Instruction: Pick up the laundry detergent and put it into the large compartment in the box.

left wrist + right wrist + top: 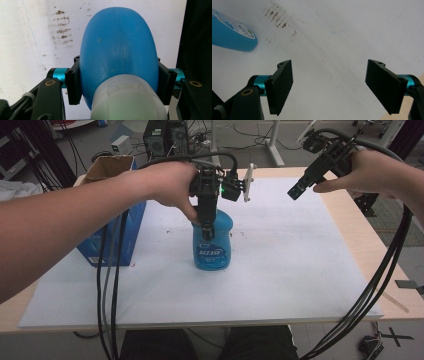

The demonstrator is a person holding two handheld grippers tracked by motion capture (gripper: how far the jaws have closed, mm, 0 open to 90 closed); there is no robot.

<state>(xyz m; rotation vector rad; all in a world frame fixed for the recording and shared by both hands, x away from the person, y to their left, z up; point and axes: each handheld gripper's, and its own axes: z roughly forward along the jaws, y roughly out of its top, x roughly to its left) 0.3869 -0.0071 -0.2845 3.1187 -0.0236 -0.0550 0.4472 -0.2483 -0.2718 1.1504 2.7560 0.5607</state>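
Observation:
A blue plastic bottle (213, 242) with a white label stands upright in the middle of the white sheet (280, 265). My left gripper (206, 222) comes down on it from above and is shut on its upper part. In the left gripper view the blue bottle (120, 47) sits between the two black jaws, with its pale cap (128, 100) close to the camera. My right gripper (296, 192) hangs in the air to the right of the bottle, open and holding nothing. The right gripper view looks down on the sheet, with the bottle (233, 31) at the upper left.
A blue cardboard box (112, 210) with open flaps stands at the left of the table. Black cables (112, 285) trail from both grippers over the table's front. Brown smudges (278, 17) mark the sheet. The wooden table (372, 245) shows past the sheet's right edge.

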